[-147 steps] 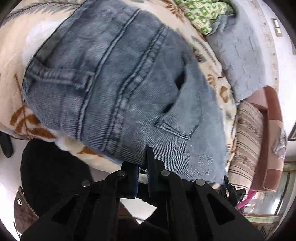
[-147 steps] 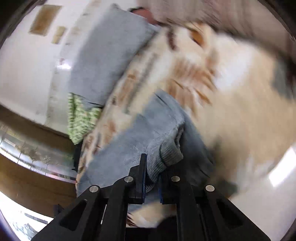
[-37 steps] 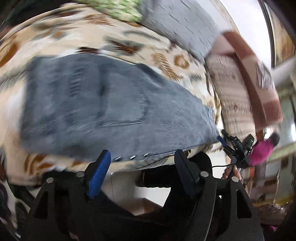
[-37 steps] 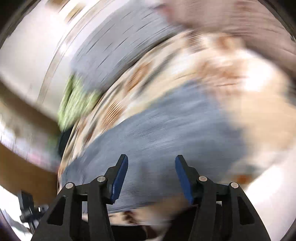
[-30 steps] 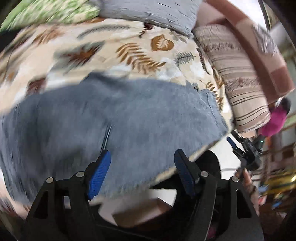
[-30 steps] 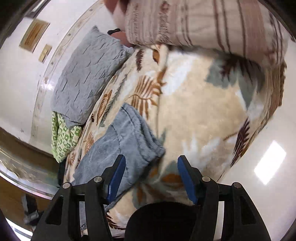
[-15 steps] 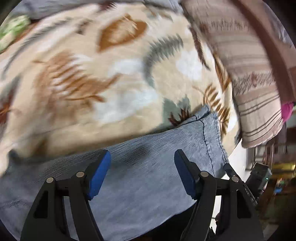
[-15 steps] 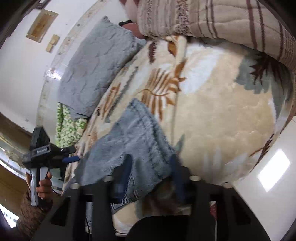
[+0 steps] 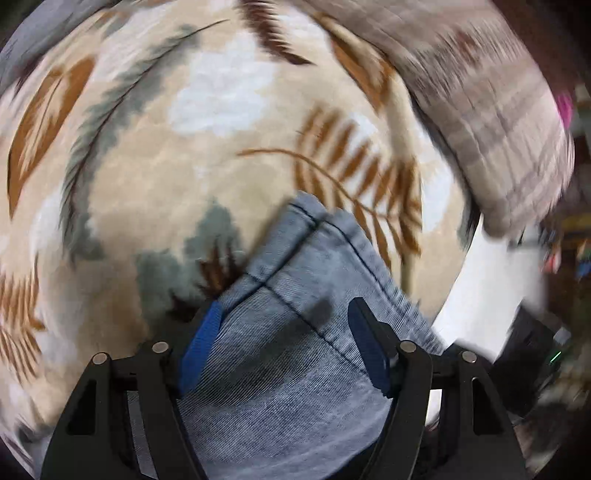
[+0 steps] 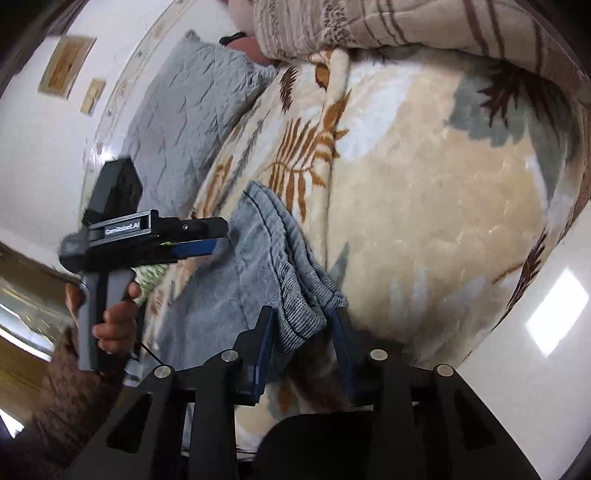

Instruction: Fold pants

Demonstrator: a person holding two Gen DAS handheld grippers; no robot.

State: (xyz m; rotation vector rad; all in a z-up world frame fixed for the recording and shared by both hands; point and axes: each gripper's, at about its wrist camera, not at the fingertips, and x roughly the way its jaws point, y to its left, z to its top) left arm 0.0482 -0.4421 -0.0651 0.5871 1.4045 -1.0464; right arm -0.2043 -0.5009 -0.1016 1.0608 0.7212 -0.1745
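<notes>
On a bed, the right gripper closes its black, blue-padded jaws around the stacked hem ends of a pair of faded blue-grey denim pants; the ribbed, layered cuffs sit between the pads, the left pad against the cloth, though whether the right pad presses yet cannot be told. The pants lie folded lengthwise on a plush fleece blanket, cream-coloured and printed with rust-brown fern fronds and grey-green leaves, running from the near edge of the bed away to the left.

Farther along the same hem, the left gripper comes down steeply over the denim with its jaws about half open and narrowing; the stitched hem and a dark seam lie between the blue pads, which stand clear of the fabric. The view from this gripper is smeared by motion.

Seen from the right wrist, the left tool is a grey pistol-grip handle held in a person's hand in a brown knitted sleeve; its black rail bears the white lettering "GenRobot.AI".

Beyond lie a crinkled grey quilted pillow, a beige-and-brown striped comforter and a white wall.
</notes>
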